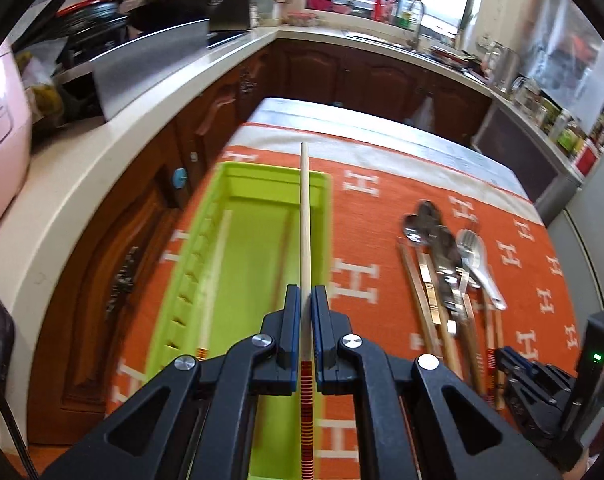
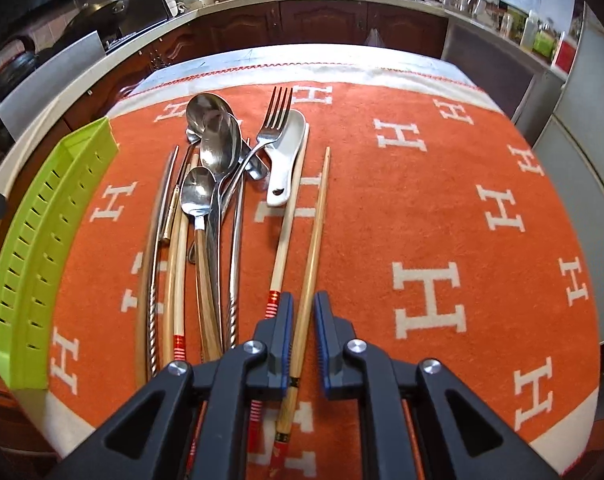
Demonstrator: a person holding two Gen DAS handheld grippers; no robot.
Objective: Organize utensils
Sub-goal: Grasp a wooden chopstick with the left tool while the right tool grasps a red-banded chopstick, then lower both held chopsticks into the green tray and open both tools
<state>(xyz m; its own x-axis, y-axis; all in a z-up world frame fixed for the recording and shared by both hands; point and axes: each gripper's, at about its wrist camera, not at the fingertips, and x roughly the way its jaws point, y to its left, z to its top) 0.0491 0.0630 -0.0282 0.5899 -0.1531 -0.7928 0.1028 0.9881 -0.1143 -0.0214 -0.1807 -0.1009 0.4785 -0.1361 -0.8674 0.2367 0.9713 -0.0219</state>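
Only left gripper [image 1: 306, 300] view shows its clamped chopstick [image 1: 305, 216].

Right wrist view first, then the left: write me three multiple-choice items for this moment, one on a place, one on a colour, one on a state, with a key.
1. In the right wrist view, where is the lime-green slotted plastic tray relative to the pile of metal spoons and wooden chopsticks?
A. Left of it
B. Right of it
C. Underneath it

2. What colour is the woven table cloth?
A. Blue with stripes
B. Orange with white H letters
C. Plain green

3. How do the jaws of the left gripper stand?
A. Wide open and empty
B. Shut on a spoon
C. Shut on a pale wooden chopstick with a red-banded end

Key:
1. A, the tray lies at the cloth's left edge.
2. B, white letters show all over the orange.
3. C, the chopstick runs out between the closed pads, over the tray.
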